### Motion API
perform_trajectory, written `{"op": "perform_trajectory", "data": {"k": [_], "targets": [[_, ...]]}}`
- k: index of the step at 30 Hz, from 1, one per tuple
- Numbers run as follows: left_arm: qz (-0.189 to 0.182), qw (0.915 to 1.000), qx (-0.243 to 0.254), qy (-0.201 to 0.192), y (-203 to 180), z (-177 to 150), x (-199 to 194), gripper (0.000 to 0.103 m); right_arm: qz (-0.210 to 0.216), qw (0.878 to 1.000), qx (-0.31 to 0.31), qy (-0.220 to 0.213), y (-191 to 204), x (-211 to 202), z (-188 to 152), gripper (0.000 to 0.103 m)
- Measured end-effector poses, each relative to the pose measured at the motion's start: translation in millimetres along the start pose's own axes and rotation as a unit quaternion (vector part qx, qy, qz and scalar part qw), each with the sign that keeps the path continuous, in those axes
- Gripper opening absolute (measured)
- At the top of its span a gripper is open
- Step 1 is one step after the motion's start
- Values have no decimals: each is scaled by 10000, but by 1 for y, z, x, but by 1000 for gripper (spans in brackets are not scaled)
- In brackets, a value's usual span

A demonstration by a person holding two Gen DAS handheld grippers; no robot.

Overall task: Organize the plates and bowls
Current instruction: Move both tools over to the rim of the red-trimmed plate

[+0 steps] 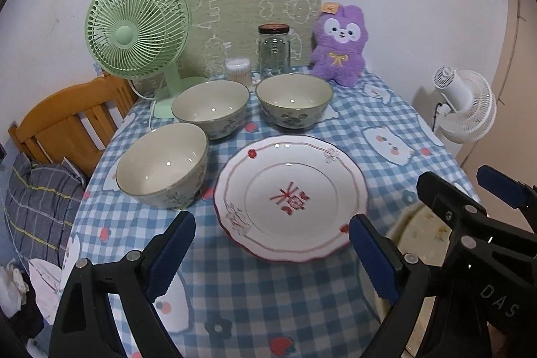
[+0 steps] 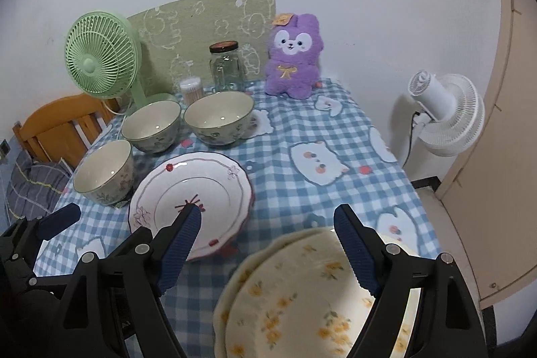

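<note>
A white plate with red trim (image 1: 291, 197) (image 2: 191, 200) lies mid-table. Three cream bowls with green flowers stand left and behind it: near left (image 1: 162, 166) (image 2: 103, 171), middle (image 1: 211, 108) (image 2: 151, 124), back right (image 1: 294, 99) (image 2: 218, 117). A cream plate with yellow flowers (image 2: 302, 294) (image 1: 419, 234) lies at the near right, seemingly a stack of two. My left gripper (image 1: 272, 254) is open and empty, above the table just before the red-trimmed plate. My right gripper (image 2: 268, 250) is open and empty, above the yellow-flower plate.
A green desk fan (image 1: 136, 29), a cotton-swab tub (image 1: 238, 69), a glass jar (image 1: 274, 51) and a purple plush (image 1: 339, 47) line the back of the checked tablecloth (image 1: 251, 291). A white fan (image 2: 443, 113) stands off the right edge, a wooden chair (image 1: 63, 119) at the left.
</note>
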State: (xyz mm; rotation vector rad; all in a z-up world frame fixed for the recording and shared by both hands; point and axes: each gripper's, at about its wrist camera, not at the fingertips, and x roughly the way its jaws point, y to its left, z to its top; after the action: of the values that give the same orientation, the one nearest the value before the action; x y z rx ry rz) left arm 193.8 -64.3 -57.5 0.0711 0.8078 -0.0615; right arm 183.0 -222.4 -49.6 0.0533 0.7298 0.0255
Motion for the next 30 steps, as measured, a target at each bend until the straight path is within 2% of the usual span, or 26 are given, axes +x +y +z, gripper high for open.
{"op": "perform_trajectory", "data": {"k": [12, 15, 23, 30], "targets": [[110, 9996, -196, 165, 11, 10, 40, 93, 50, 9994, -179, 283, 14, 48, 15, 84], [102, 9994, -206, 274, 11, 10, 51, 89, 35, 9991, -248, 349, 18, 60, 16, 84], [111, 9978, -381, 524, 18, 6, 77, 88, 29, 9974, -394, 595, 24, 90, 16, 84], [118, 9958, -421, 805, 21, 2, 99, 84, 32, 9951, -386, 912, 25, 115, 12, 84]]}}
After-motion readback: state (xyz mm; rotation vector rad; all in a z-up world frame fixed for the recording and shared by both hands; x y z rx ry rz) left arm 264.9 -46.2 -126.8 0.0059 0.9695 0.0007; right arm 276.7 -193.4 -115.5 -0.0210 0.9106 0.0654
